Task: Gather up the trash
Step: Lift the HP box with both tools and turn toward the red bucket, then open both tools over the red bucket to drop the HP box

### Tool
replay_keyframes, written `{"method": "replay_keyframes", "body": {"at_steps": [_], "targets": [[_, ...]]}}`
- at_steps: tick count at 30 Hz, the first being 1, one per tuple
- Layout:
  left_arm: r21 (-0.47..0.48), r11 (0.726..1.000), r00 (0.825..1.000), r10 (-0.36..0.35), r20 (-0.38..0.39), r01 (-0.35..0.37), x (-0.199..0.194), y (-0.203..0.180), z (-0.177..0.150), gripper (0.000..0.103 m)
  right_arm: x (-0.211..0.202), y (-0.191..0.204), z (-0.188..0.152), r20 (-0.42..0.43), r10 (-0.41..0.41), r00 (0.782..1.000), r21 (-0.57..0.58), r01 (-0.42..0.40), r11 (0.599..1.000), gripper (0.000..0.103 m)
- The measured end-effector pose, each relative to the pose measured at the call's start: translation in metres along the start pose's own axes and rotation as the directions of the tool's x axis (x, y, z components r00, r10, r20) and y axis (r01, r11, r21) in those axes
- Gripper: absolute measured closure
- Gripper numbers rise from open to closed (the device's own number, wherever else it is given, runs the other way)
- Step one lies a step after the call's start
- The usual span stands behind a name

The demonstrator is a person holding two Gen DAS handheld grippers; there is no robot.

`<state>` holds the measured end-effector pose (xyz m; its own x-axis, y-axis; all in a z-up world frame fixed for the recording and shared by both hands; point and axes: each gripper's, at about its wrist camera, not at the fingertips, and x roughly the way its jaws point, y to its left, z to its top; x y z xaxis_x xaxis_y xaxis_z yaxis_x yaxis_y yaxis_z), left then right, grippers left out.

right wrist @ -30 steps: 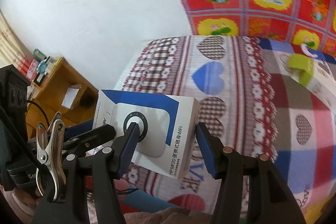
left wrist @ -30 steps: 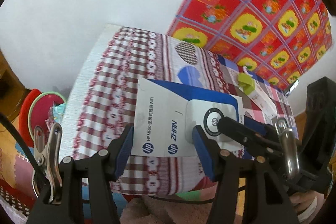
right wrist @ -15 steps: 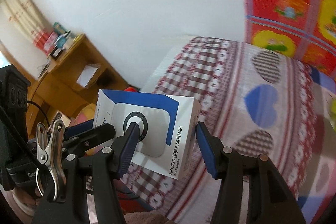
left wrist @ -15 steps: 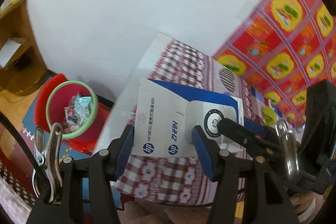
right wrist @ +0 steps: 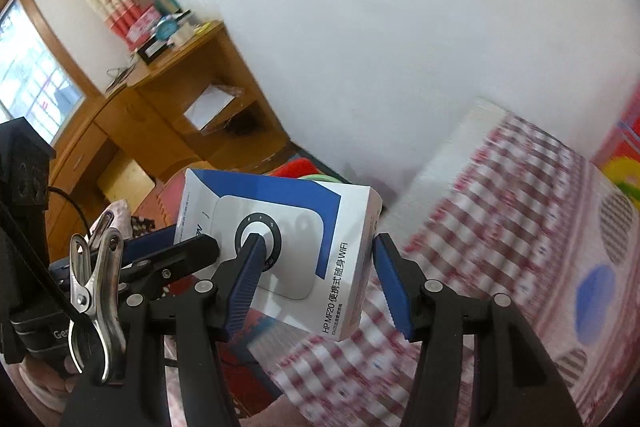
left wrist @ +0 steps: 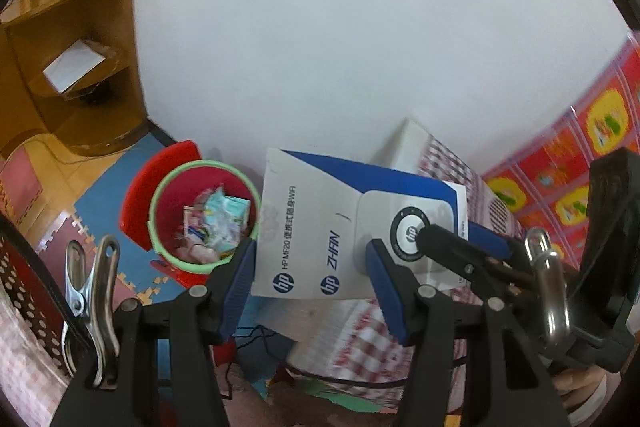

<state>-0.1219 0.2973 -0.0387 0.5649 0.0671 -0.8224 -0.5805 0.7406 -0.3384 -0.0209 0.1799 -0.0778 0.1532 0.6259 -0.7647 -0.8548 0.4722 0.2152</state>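
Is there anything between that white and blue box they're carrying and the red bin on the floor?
Nothing visible. In the left wrist view the box hangs right beside the red bin, whose mouth is uncovered, with some rubbish already inside. Only the bed corner lies behind the box.

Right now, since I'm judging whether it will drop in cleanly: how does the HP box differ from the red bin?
The HP box is white and blue, while the red bin has a green rim. The box is flat-sided and closed, the bin round and open-topped. The box is held in the air by the left tool and right tool, while the bin stands on the floor with wrappers inside.
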Motion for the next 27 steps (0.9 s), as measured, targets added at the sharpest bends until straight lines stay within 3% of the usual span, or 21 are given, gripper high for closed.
{"method": "replay_keyframes", "body": {"at_steps": [11, 27], "targets": [[-0.027, 0.999, 0.999, 0.042, -0.027, -0.043, 0.021, 0.082, 0.033, 0.046, 0.082, 0.049, 0.039, -0.083, 0.007, 0.996, -0.057, -0.012, 0.998, 0.046], [-0.056, 0.998, 0.99, 0.035, -0.135, -0.043, 0.098, 0.144, 0.058, 0.05, 0.185, 0.053, 0.062, -0.228, -0.051, 0.972, -0.067, 0.036, 0.997, 0.047]]}}
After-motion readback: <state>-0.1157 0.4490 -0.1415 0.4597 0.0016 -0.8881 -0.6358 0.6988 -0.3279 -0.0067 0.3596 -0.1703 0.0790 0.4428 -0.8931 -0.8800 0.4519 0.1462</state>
